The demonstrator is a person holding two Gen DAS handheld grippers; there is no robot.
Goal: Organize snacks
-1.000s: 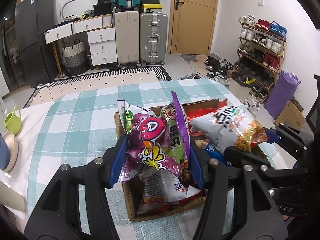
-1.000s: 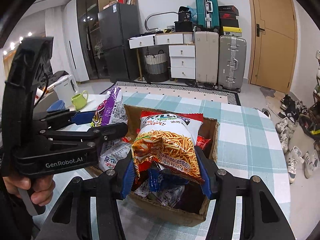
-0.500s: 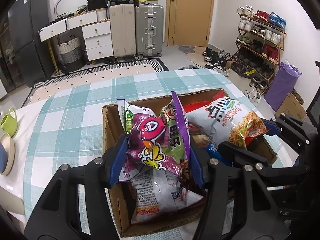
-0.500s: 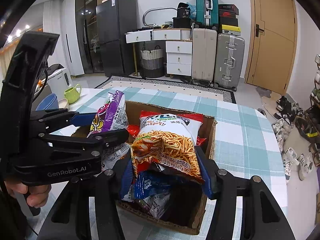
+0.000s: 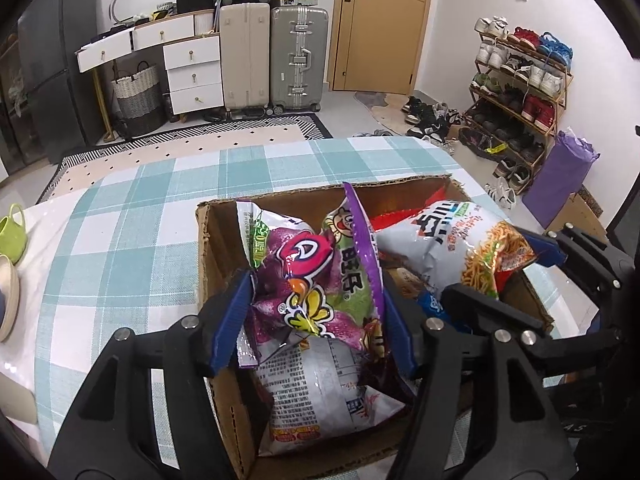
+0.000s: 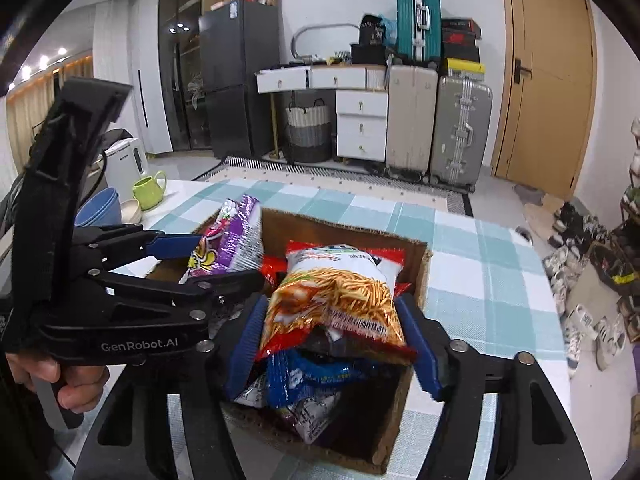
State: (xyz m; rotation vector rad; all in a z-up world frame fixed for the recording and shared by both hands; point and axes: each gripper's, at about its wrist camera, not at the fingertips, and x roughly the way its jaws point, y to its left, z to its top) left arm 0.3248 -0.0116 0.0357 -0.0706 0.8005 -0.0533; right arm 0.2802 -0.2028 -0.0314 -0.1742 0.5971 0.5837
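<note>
An open cardboard box stands on the checked tablecloth, holding several snack bags, among them a white one and a blue one. My left gripper holds a purple snack bag upright over the box's left end. Its jaws are opening, though the pads still touch the bag. My right gripper is opening around an orange-and-white stick-snack bag. This bag is blurred and sagging onto the others, loose between the pads.
A green mug and stacked bowls sit at the table's left end. A person's hand grips the left tool's handle. Bare cloth lies left of and behind the box. Suitcases, drawers and a shoe rack stand beyond.
Both bags have come down closer to the box. The right jaws have spread wide and the stick-snack bag has slumped. The left jaws have widened slightly around the purple bag.
</note>
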